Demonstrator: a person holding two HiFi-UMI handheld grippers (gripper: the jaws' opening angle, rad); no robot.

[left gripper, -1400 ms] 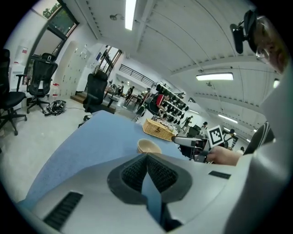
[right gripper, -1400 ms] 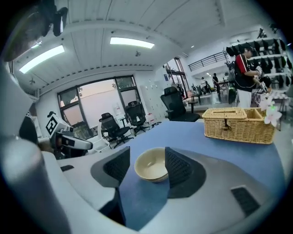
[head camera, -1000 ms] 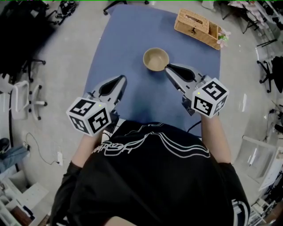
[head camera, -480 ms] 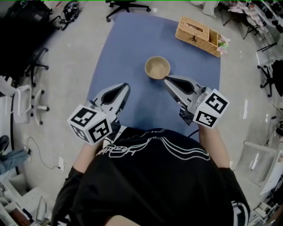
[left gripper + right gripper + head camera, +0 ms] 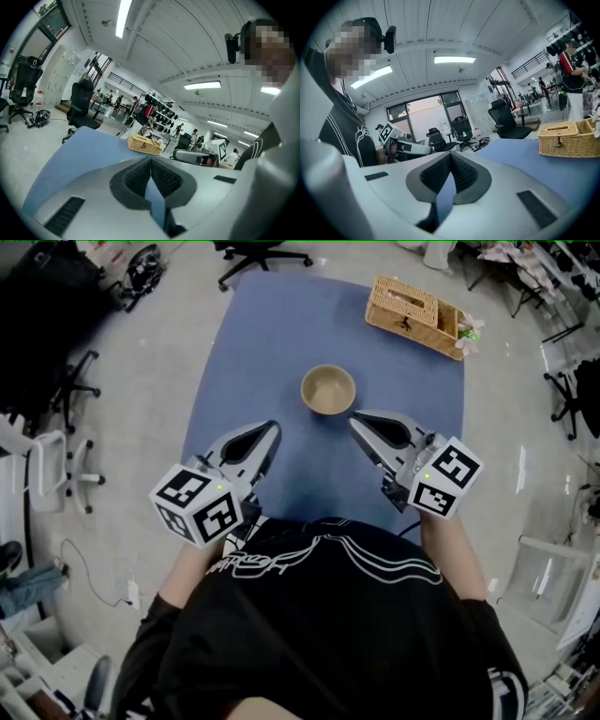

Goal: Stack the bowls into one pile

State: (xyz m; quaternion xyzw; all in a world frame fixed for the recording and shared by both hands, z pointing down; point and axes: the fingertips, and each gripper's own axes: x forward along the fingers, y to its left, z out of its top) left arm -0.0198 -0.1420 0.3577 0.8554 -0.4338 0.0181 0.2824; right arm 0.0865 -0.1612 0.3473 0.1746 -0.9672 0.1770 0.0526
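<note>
A tan bowl (image 5: 328, 390) sits upright near the middle of the blue tabletop (image 5: 272, 334); whether more bowls are nested in it I cannot tell. My right gripper (image 5: 357, 420) is shut and empty, with its tip a short way from the bowl's near right side, not touching it. Off to the bowl's near left, my left gripper (image 5: 270, 430) is also shut with nothing held. In the left gripper view (image 5: 150, 161) and the right gripper view (image 5: 450, 157) the pads meet, and the bowl is out of sight.
A wicker basket (image 5: 412, 304) stands at the table's far right corner; it also shows in the left gripper view (image 5: 145, 144) and the right gripper view (image 5: 569, 138). Office chairs (image 5: 66, 446) stand on the floor around the table.
My right gripper's tip was at the bowl's rim a second ago and has drawn back toward me. The left gripper has barely shifted.
</note>
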